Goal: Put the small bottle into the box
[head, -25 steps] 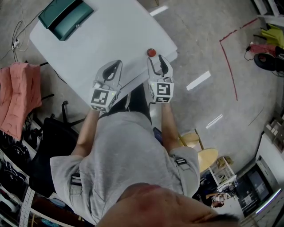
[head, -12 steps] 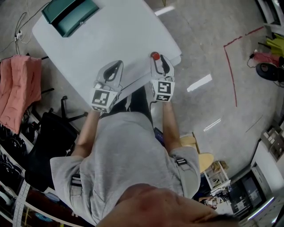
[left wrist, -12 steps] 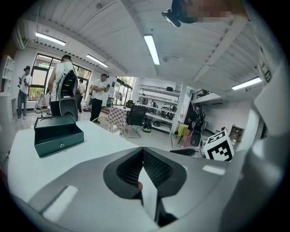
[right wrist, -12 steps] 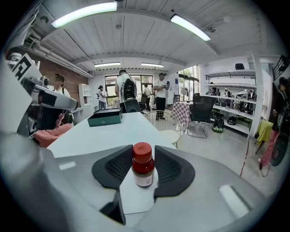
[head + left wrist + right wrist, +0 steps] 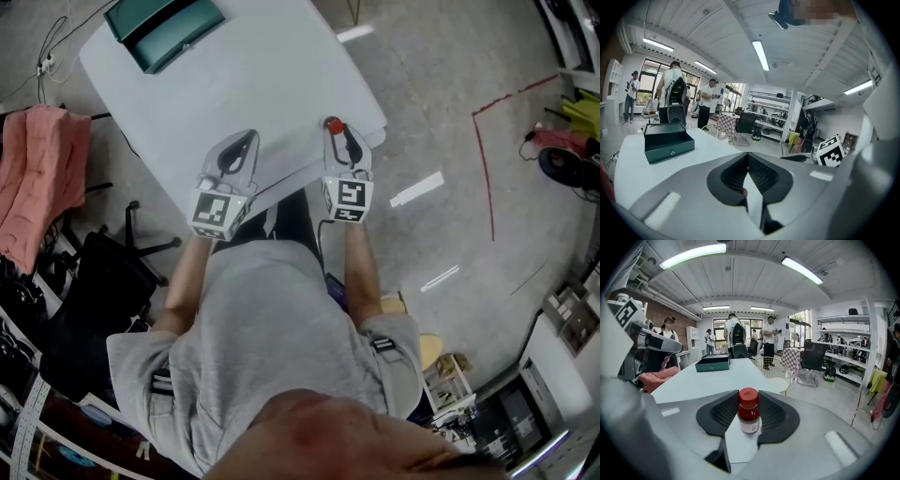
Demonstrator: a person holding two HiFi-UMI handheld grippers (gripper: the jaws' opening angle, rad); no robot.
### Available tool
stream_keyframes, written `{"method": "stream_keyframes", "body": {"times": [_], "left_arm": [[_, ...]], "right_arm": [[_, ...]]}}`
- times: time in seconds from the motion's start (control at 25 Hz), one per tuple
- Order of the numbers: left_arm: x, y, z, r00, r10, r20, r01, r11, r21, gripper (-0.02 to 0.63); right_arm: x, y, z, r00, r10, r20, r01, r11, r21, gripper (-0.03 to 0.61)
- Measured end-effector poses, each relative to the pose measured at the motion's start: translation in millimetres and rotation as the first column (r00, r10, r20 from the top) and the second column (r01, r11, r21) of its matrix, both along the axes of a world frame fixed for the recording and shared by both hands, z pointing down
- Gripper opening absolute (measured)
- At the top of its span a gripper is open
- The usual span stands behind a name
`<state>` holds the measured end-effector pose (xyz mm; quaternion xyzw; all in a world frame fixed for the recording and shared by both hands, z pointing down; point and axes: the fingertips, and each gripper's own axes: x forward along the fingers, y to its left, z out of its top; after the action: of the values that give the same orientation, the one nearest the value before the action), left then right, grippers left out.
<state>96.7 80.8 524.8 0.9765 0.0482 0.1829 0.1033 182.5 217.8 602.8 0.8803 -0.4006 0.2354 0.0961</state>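
Right claw (image 5: 749,399) has just been closing, pads now touching the upright bottle (image 5: 749,417) between them; left claw (image 5: 747,161) pinched together.

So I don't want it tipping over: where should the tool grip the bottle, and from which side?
I'd grip the bottle on its round body below the red cap, coming in level from the near edge of the table: it stands upright, so opposite sides are free. The right tool has it between its jaws, which have just been closing.
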Motion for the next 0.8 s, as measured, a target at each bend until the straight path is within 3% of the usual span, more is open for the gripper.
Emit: {"method": "stream_keyframes", "body": {"times": [0.44,0.8], "left_arm": [[-13,-30,-35,0.991,-0.103,-0.089,0.106,0.994,0.027,0.011],[-33,-72,-65,0.953,-0.258,-0.16,0.27,0.961,0.054,0.011]], "right_arm": [[-9,-32,-66,0.995,-0.075,-0.072,0.08,0.995,0.067,0.13],[-12,-70,-115,0.972,-0.183,-0.146,0.2,0.974,0.111,0.13]]}}
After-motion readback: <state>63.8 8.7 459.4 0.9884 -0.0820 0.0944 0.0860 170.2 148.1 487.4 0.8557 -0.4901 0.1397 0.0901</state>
